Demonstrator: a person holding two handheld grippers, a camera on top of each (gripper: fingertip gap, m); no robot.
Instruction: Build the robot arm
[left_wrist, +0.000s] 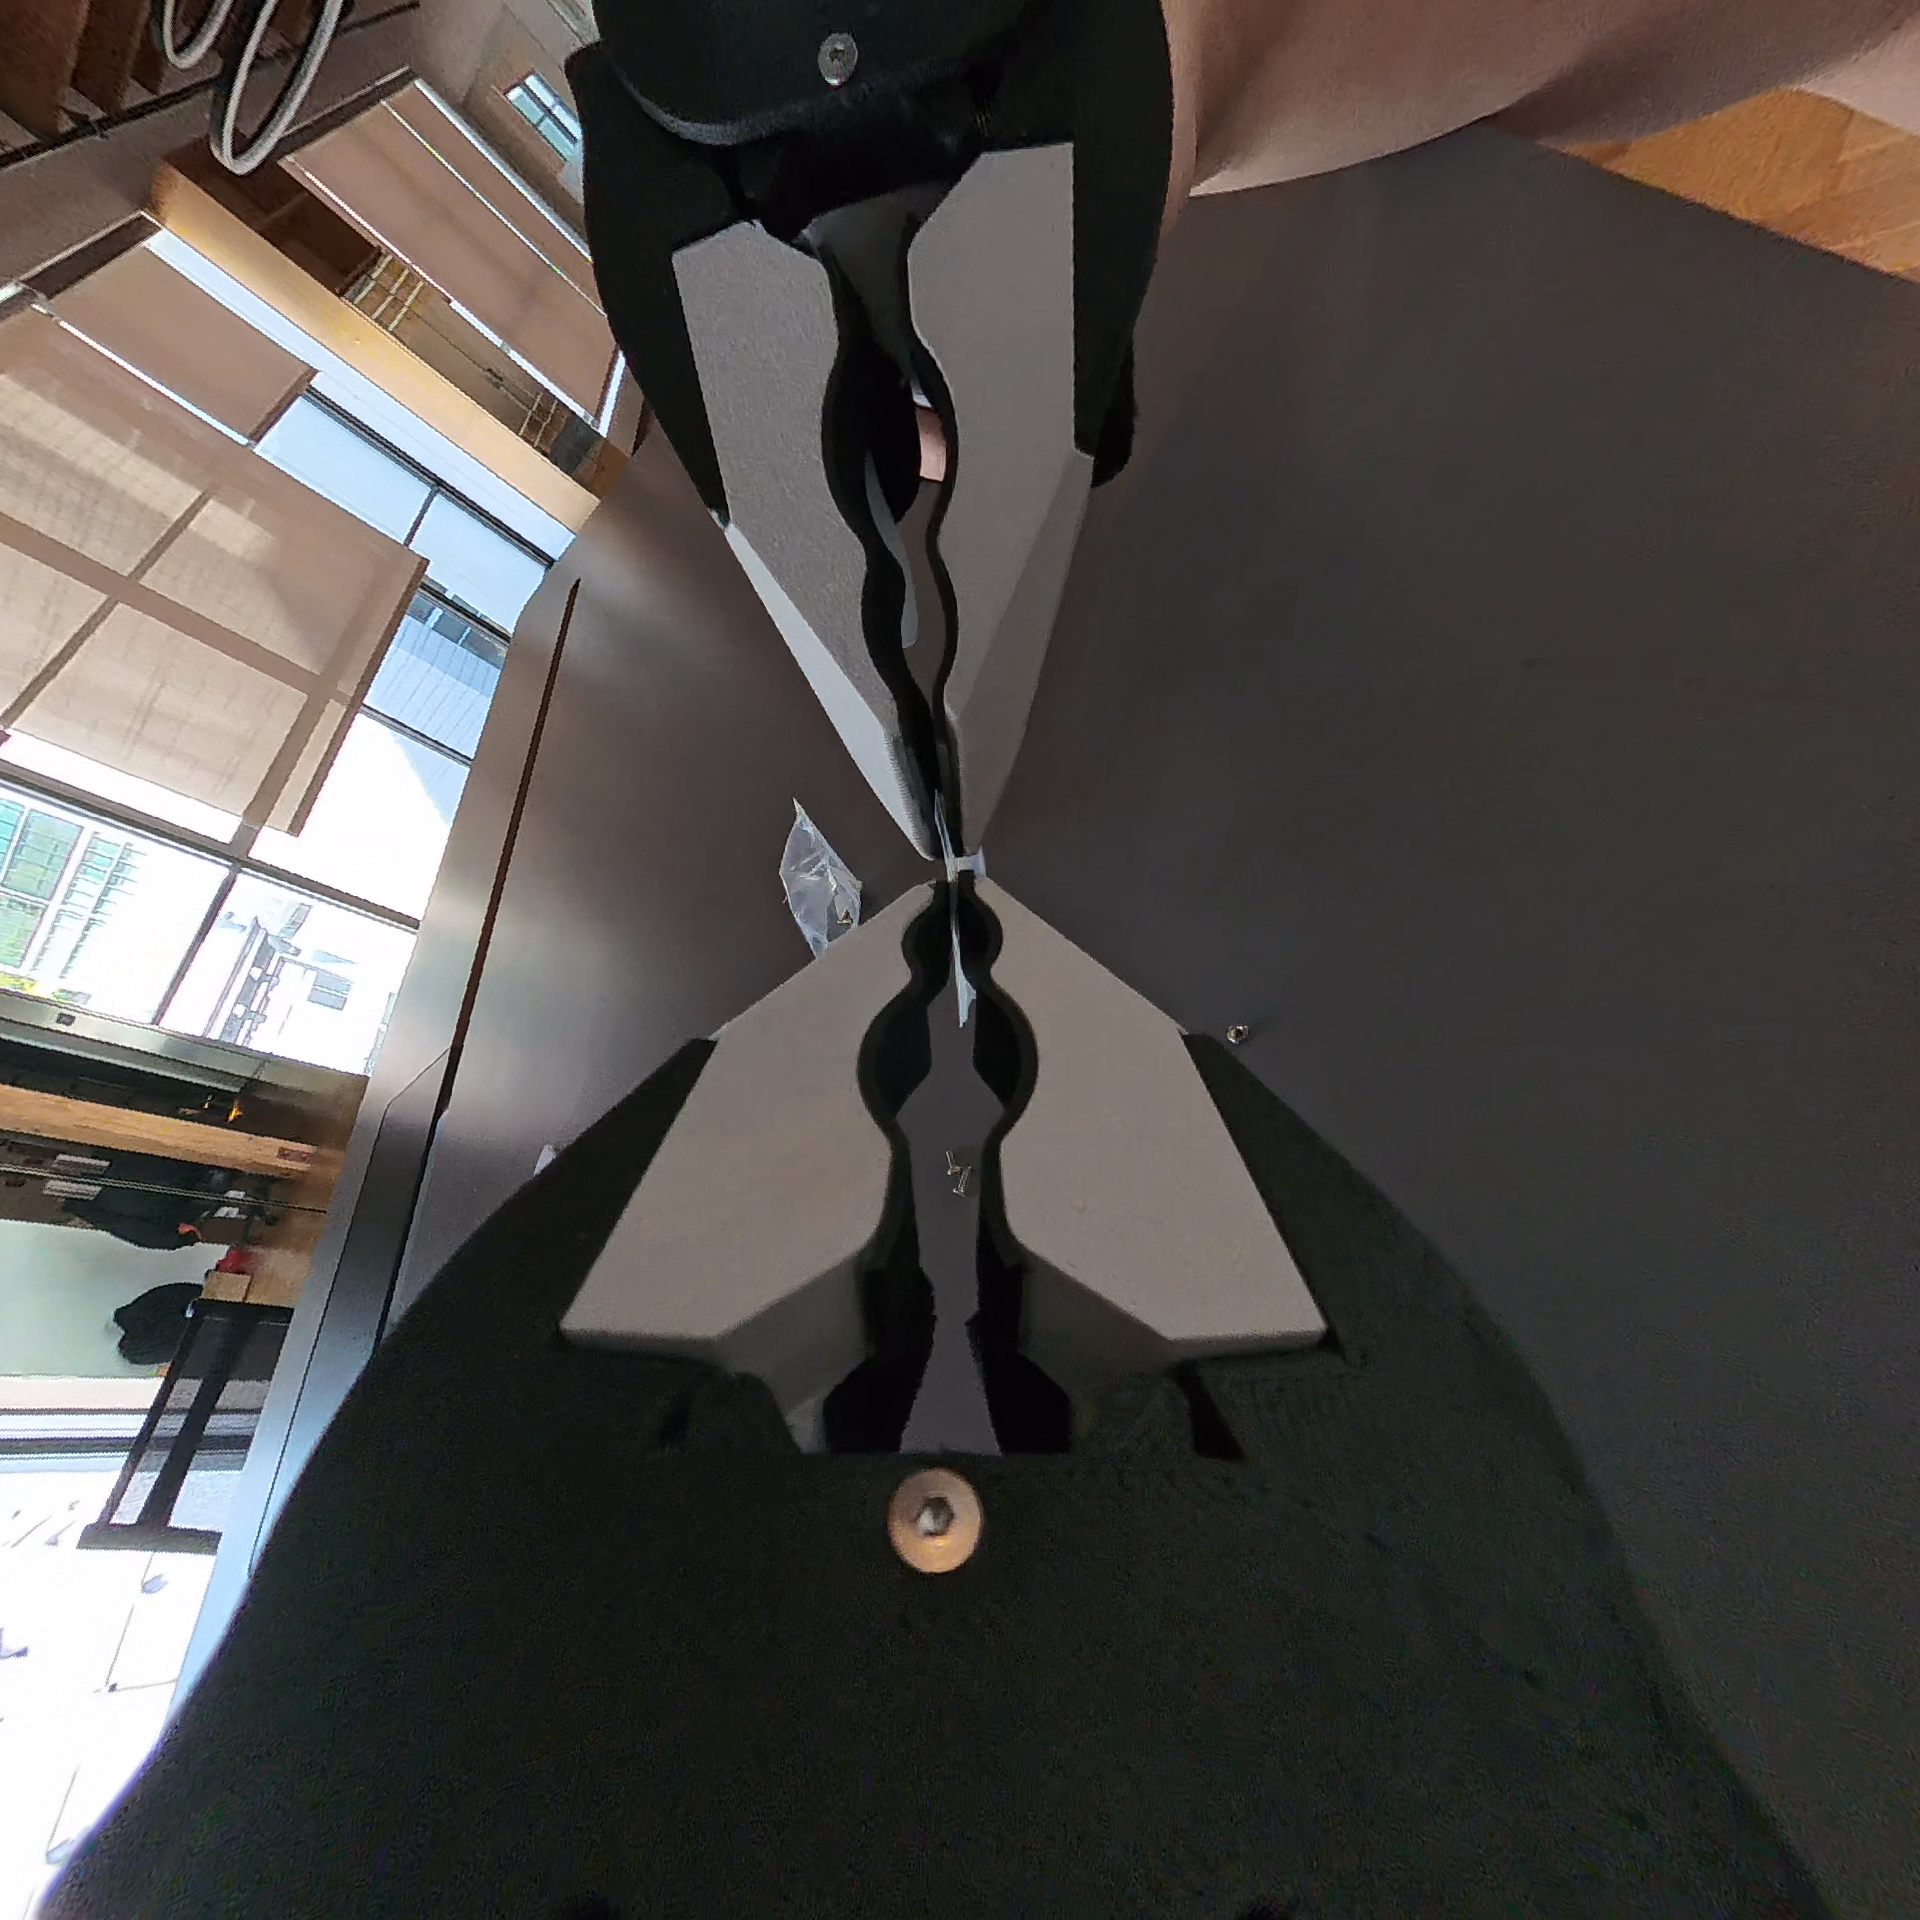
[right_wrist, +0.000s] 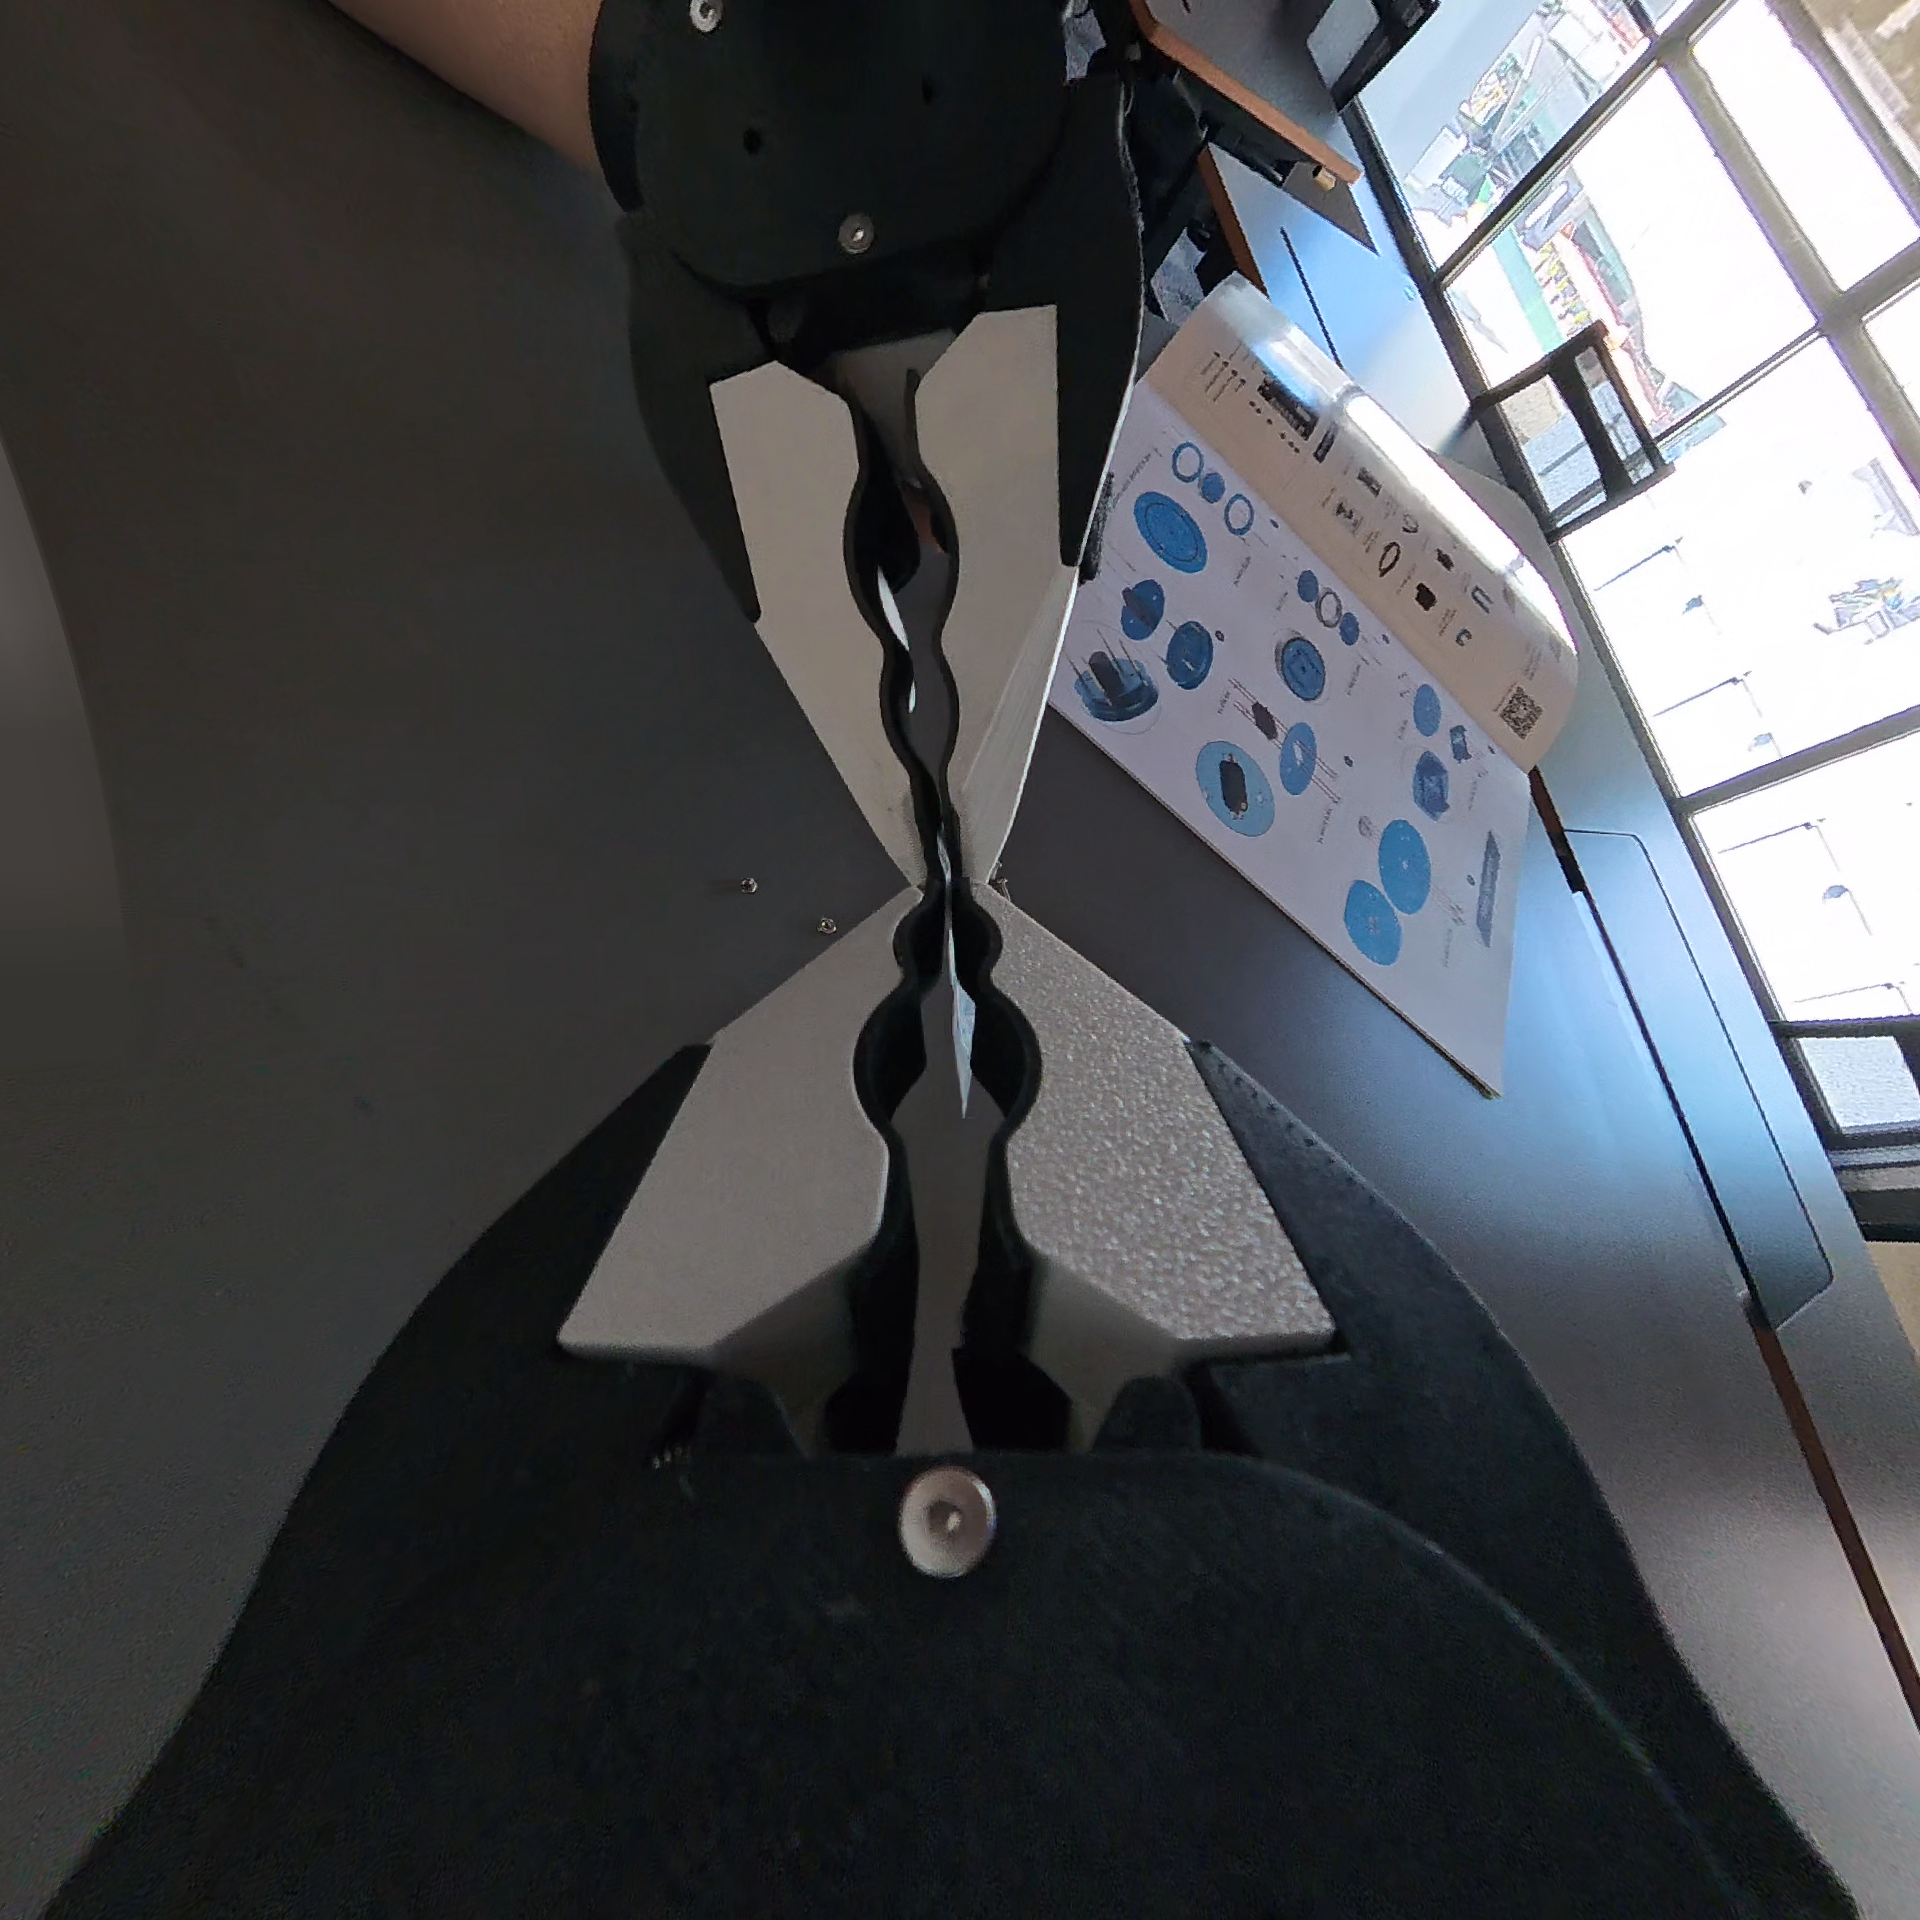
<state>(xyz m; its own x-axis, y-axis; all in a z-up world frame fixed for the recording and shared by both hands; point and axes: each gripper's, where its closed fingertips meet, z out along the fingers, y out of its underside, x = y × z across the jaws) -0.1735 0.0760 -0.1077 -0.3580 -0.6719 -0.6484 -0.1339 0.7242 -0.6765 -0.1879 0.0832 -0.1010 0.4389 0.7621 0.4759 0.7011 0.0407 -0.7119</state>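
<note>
A dark grey table (left_wrist: 1455, 727) is filling most of both views. An instruction sheet (right_wrist: 1299, 727) printed with blue diagrams is lying on it off to the right gripper's right, well apart from the tools. The left gripper (left_wrist: 940, 896) and the right gripper (left_wrist: 940, 826) are meeting nose to nose above the tabletop, their tips almost touching, so neither is nearer than the other to what they share. Both are clenching: each pair of wavy-edged fingers is pinching at its tip the same thin clear plastic packet (left_wrist: 962, 868), which is showing edge-on as a pale sliver. Its long axis is running along the line of both tools, from between the left's fingers straight through the meeting point into the right's. Whether it holds anything cannot be told. A crumpled clear bag (left_wrist: 821, 883) is lying on the table just beside the tips. Two tiny screws (left_wrist: 958, 1176) are resting below the left gripper's fingers, and a small nut (left_wrist: 1236, 1032) is sitting apart.
</note>
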